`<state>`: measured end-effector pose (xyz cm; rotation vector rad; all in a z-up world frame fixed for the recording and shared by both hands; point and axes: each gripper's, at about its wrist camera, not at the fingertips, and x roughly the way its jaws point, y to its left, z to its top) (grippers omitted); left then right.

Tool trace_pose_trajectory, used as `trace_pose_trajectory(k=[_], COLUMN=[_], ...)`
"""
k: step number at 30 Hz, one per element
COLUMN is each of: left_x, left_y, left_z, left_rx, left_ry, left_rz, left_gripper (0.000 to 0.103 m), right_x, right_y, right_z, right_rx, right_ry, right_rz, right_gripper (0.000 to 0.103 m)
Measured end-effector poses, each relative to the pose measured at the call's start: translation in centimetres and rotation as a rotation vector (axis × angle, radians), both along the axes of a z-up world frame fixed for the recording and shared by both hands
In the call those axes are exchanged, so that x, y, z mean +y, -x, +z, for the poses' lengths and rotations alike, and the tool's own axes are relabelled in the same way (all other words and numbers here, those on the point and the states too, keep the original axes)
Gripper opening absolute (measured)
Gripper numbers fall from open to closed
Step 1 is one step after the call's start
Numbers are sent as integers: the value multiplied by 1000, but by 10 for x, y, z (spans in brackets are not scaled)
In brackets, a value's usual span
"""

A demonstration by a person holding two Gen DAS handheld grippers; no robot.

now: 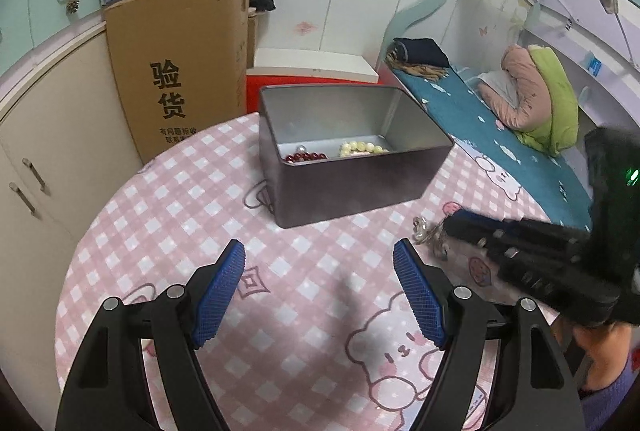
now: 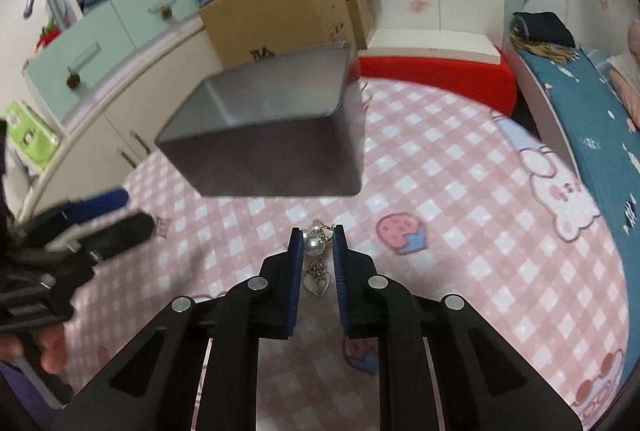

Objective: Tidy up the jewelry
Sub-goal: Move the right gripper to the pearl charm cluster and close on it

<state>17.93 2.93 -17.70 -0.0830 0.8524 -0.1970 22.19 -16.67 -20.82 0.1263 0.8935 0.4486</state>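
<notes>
An open dark metal box [image 1: 352, 167] stands on the pink checked tablecloth; it holds a red bead bracelet [image 1: 305, 157] and a cream bead bracelet [image 1: 362, 148]. The box also shows in the right wrist view [image 2: 276, 147]. My right gripper [image 2: 318, 233] is shut on a silver charm bracelet with a pearl [image 2: 316, 246] and a heart charm, just above the cloth in front of the box. In the left wrist view the bracelet [image 1: 424, 233] hangs at the right gripper's tip. My left gripper [image 1: 320, 251] is open and empty in front of the box.
A tall cardboard box [image 1: 180, 71] stands behind the table at the left. A cream cabinet [image 1: 48, 159] is at the far left. A bed with a blue sheet [image 1: 500, 135] runs along the right. A red and white stool [image 2: 436, 71] is behind the table.
</notes>
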Motion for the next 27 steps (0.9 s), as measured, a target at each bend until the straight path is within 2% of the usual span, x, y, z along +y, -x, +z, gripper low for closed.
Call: trace_pose_trajectory(k=[8, 12, 15, 18, 22, 23, 26, 27], left_x=[-8, -4, 8, 21, 29, 29, 35, 40], left_y=[0, 0, 0, -5, -11, -11, -18, -21], left_z=[-6, -2, 9, 19, 23, 24, 24, 25], left_rx=[17, 7, -27, -48, -52, -57, -58, -60], left_ry=[5, 26, 51, 70, 70, 65, 12, 18], left_rz=[-17, -4, 26, 61, 87, 90, 110, 121], left_gripper=[74, 74, 74, 74, 74, 74, 74, 74], right_x=[-38, -50, -56, -56, -47, -45, -44, -44], right_y=[6, 5, 6, 5, 2, 2, 8, 10], right_z=[32, 39, 43, 47, 29, 20, 7, 5], right_rx=[4, 15, 3, -6, 31, 38, 13, 7], right_ry=[-188, -246, -253, -213, -95, -53, -14, -7], right_rz=[-22, -24, -47, -52, -63, -67, -78, -77], right_gripper=[15, 15, 15, 15, 18, 18, 18, 18])
